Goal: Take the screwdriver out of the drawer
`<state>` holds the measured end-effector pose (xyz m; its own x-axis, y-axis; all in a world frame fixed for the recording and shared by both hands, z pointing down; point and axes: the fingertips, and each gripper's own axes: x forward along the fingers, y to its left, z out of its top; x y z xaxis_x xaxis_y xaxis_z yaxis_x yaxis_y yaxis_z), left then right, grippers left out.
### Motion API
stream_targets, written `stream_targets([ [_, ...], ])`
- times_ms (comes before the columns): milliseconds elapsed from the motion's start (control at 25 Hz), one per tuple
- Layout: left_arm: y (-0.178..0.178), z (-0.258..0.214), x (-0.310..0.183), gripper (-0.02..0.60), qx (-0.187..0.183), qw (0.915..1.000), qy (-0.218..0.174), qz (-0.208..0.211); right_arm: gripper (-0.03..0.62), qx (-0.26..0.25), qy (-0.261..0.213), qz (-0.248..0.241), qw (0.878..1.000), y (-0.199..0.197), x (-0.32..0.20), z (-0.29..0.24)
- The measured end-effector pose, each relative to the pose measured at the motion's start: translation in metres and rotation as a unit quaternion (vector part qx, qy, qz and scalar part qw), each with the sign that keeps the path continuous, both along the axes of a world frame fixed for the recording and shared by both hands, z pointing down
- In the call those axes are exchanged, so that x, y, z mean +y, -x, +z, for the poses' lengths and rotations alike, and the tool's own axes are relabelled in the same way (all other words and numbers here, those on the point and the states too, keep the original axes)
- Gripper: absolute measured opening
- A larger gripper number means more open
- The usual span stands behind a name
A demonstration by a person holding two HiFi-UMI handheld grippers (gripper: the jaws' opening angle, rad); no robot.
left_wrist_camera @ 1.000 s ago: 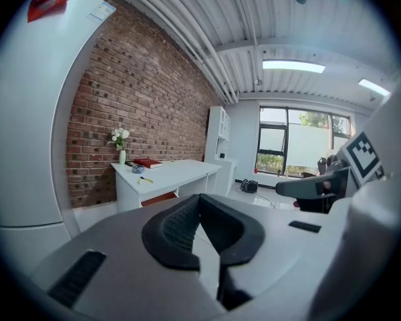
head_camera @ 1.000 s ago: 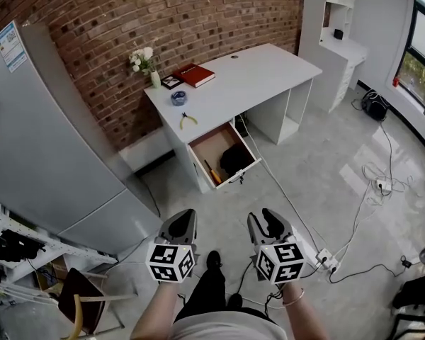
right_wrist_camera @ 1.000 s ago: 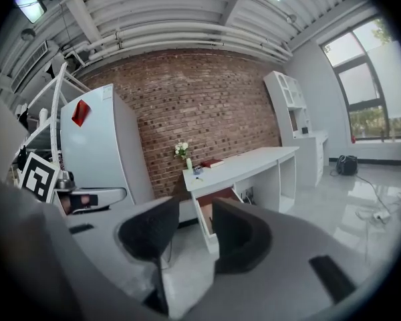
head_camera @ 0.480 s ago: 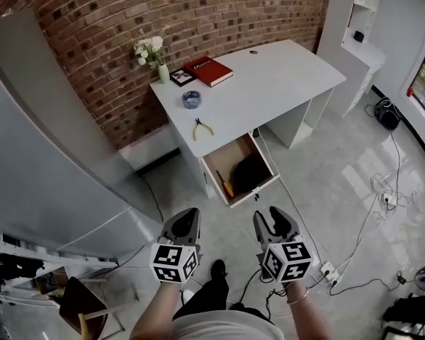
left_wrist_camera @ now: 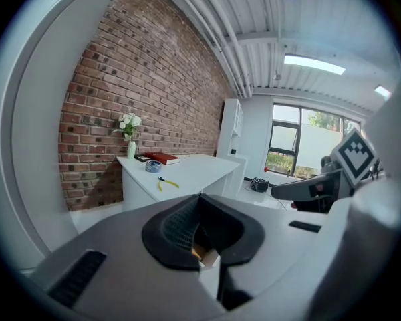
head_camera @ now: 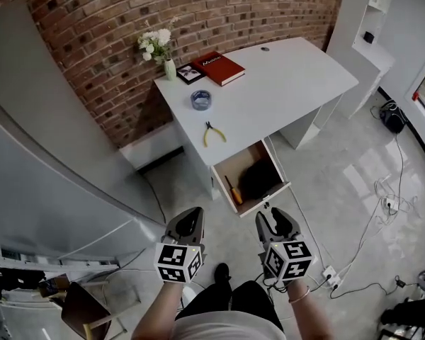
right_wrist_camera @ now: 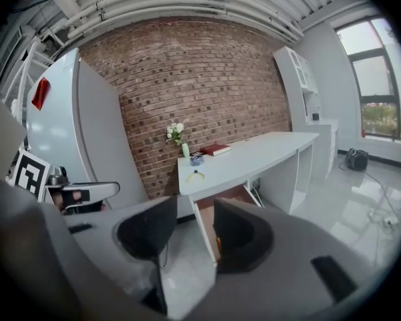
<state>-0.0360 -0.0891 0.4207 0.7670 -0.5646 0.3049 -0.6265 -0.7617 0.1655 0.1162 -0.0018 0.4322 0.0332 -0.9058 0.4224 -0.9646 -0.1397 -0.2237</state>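
Lying along the open drawer's (head_camera: pixel 261 204) left wall, under the desk's (head_camera: pixel 283 83) front edge, the screwdriver (head_camera: pixel 232 190) is untouched. Left tongs (head_camera: pixel 187 222) clenched, empty; right tongs (head_camera: pixel 276 222) just opened, empty. Approach stage: next, reach in.

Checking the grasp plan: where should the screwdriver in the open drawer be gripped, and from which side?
Probably the orange handle of the screwdriver, coming from above. It lies flat along one side wall of the drawer, handle toward the front, and a black thing fills the space beside it, so only the top is free for the jaws.
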Motion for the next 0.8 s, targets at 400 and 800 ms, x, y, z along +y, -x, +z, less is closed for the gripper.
stream_targets([
  [400, -0.014, 0.015, -0.021, -0.006, -0.006, 0.9999, 0.013, -0.002, 0.160, -0.001, 0.045, -0.029, 0.999, -0.012, -0.041, 0.035],
  [800, -0.027, 0.039, -0.052, -0.005, -0.018, 0.9981, 0.032, -0.049, 0.160, 0.009, 0.107, -0.097, 0.989, -0.025, -0.098, 0.094],
])
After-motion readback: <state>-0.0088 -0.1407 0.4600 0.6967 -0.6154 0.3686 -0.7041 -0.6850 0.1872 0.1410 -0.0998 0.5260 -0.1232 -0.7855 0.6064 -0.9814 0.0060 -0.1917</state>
